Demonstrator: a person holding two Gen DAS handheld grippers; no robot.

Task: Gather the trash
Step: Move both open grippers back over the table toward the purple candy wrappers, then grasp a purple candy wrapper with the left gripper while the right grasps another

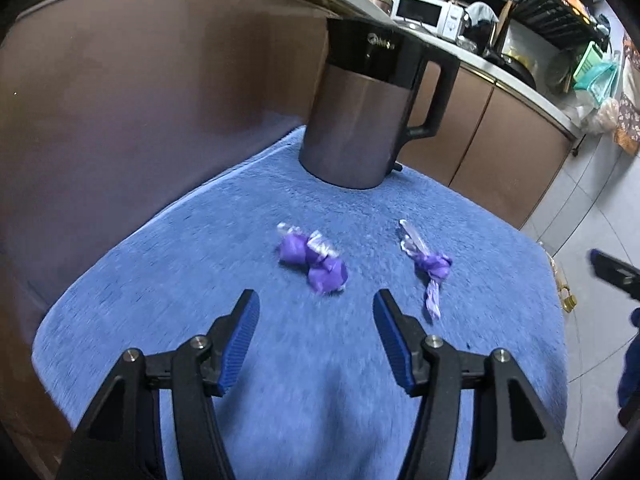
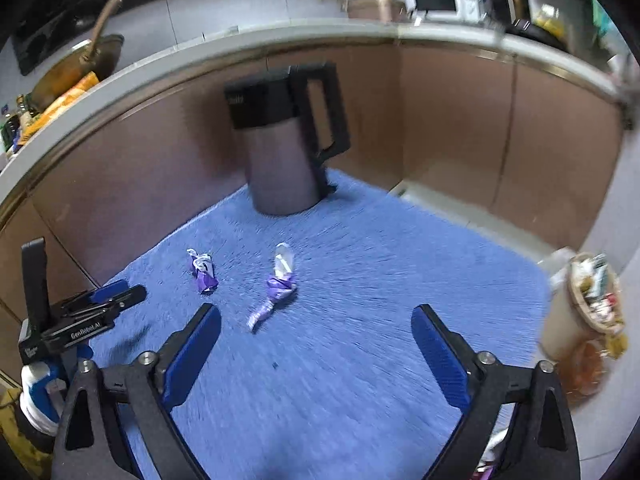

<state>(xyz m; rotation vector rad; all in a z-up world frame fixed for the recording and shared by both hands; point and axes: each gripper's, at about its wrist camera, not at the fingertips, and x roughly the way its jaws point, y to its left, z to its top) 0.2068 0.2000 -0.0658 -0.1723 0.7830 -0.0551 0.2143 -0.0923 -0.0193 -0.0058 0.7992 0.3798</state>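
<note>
Both my left gripper [image 1: 316,308] and right gripper [image 2: 316,322] hang released above two purple wrappers [image 1: 313,258] [image 1: 430,266] on the blue-covered counter [image 1: 320,360].

A blue towel [image 1: 160,280] bears a kettle [image 1: 352,120] and two purple wrappers [image 1: 314,258] [image 1: 430,268].

Blue fuzzy towel [image 1: 200,280]. Purple-and-clear wrappers [image 1: 312,256], [image 1: 430,266]. Kettle [image 1: 360,120]: grey steel body, black top and handle. Brown cabinet doors [image 1: 120,100]. White microwave [image 1: 424,10].

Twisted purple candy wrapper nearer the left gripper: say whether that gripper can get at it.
Probably yes: the left gripper is open, empty, and the wrapper lies just ahead on bare blue towel.
</note>
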